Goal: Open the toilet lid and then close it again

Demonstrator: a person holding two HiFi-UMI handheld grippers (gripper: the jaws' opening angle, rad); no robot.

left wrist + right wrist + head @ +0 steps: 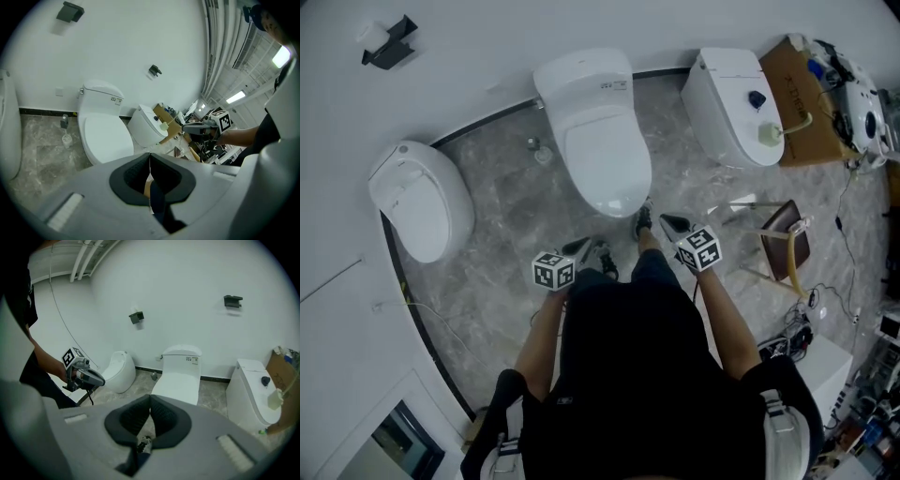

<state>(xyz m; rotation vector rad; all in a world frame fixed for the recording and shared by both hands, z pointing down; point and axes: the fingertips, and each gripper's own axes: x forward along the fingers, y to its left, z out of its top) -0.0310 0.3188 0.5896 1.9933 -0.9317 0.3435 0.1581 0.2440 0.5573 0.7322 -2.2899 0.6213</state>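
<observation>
The white middle toilet (598,141) stands against the wall with its lid (605,159) down; it also shows as the toilet (103,133) in the left gripper view and the toilet (180,373) in the right gripper view. My left gripper (581,247) hovers short of the bowl's front, left of centre, jaws shut with nothing in them. My right gripper (670,223) hovers at the front right of the bowl, also shut and empty. Neither touches the toilet. Each gripper sees the other: right gripper (190,126), left gripper (101,379).
A rounded white toilet (422,199) stands to the left, another white toilet (736,103) to the right, beside a cardboard box (802,98). A toilet brush (542,152) sits by the wall. A brown chair (787,244) and cables lie at right. My shoes (642,221) are near the bowl.
</observation>
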